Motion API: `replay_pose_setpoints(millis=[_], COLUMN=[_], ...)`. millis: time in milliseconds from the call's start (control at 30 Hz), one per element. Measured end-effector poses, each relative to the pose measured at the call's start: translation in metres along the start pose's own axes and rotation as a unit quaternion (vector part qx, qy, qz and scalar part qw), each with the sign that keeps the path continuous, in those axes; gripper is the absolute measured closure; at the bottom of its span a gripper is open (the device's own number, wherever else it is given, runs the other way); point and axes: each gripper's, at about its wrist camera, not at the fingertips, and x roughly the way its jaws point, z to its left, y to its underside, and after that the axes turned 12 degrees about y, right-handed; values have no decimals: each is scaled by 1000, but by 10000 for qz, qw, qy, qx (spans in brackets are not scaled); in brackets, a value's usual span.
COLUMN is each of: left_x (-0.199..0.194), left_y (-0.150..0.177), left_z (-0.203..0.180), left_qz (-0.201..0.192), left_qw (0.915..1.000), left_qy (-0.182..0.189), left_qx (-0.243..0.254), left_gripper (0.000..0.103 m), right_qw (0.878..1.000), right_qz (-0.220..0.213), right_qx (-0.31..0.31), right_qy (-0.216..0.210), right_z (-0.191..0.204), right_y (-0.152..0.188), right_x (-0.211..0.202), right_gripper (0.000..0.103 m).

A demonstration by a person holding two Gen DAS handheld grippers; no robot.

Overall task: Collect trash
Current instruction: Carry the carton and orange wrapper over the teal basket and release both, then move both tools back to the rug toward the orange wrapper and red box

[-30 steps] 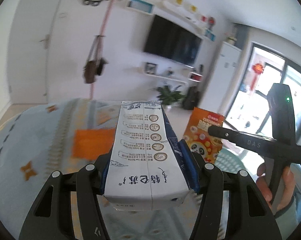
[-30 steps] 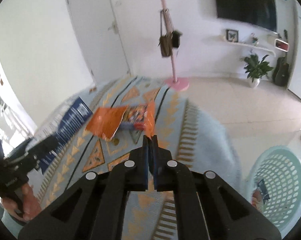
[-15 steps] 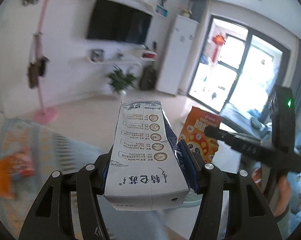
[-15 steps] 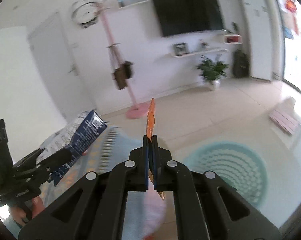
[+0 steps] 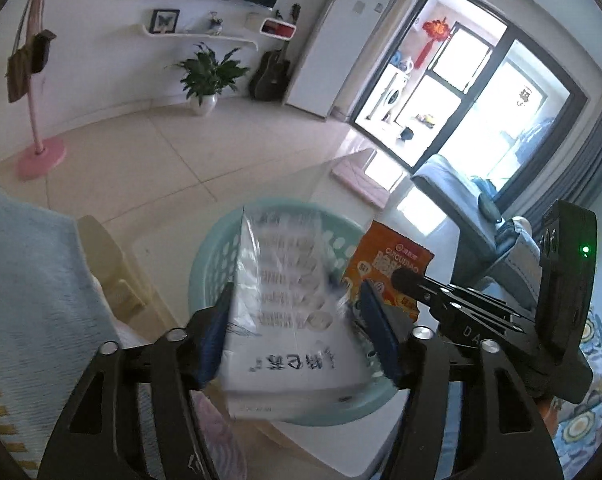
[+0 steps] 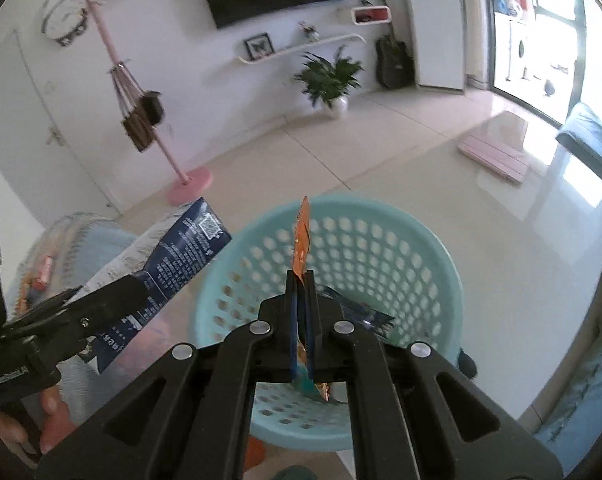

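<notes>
Milk carton (image 5: 285, 316) | over teal laundry basket (image 6: 437, 264) for dropping | left gripper (image 5: 293, 328) jaws just opening, carton slipping free between them | right gripper (image 6: 301, 320) clamped on orange snack wrapper (image 6: 302, 236)

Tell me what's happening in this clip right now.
A person is clearing trash with a hand-held gripper in each hand, both over a teal basket. The left hand-held gripper has just been opening, and the milk carton sits blurred between its pads, apparently slipping toward the basket. The right hand-held gripper is shut on an orange snack wrapper. A dark wrapper already lies inside.
</notes>
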Motion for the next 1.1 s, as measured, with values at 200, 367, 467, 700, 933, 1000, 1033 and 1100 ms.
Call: replay_pose_setpoints(millis=[200,367,467,700,933,1000,1033,1100], left_x=[-11,-36,-61,-131,-220,-240,-248,-263], left_y=[-2,3,6,14,40,46,48,55], left_z=[7,6,10,18,46,60,68,86], left_qz=[-44,-237,-436,-1030,-1740,-1843,-1841,-1772], left_qw=[10000,9996,9988,9930,9640,9546,9508,9464], left_qy=[-67,-152,-234,-540,-2000,-2313,-2455,-2643], left_qx=[-13,-11,-33,-182,-207,-348,-418,-548], left_gripper=[28,28,28,28,28,28,28,28], right_qw=[9995,9996,9998,9984,9848,9794,9767,9735], right_qz=[270,270,83,-354,-902,-996,-1015,-985], right_qx=[83,109,80,-245,-908,-1154,-1287,-1419], right_qy=[102,70,148,-379,-1178,-1320,-1388,-1500], right_z=[-13,-18,-11,38,135,168,186,210], right_y=[6,9,8,4,6,12,17,23], right_x=[19,17,6,-36,-84,-91,-92,-89], right_gripper=[97,77,54,54,47,47,47,47])
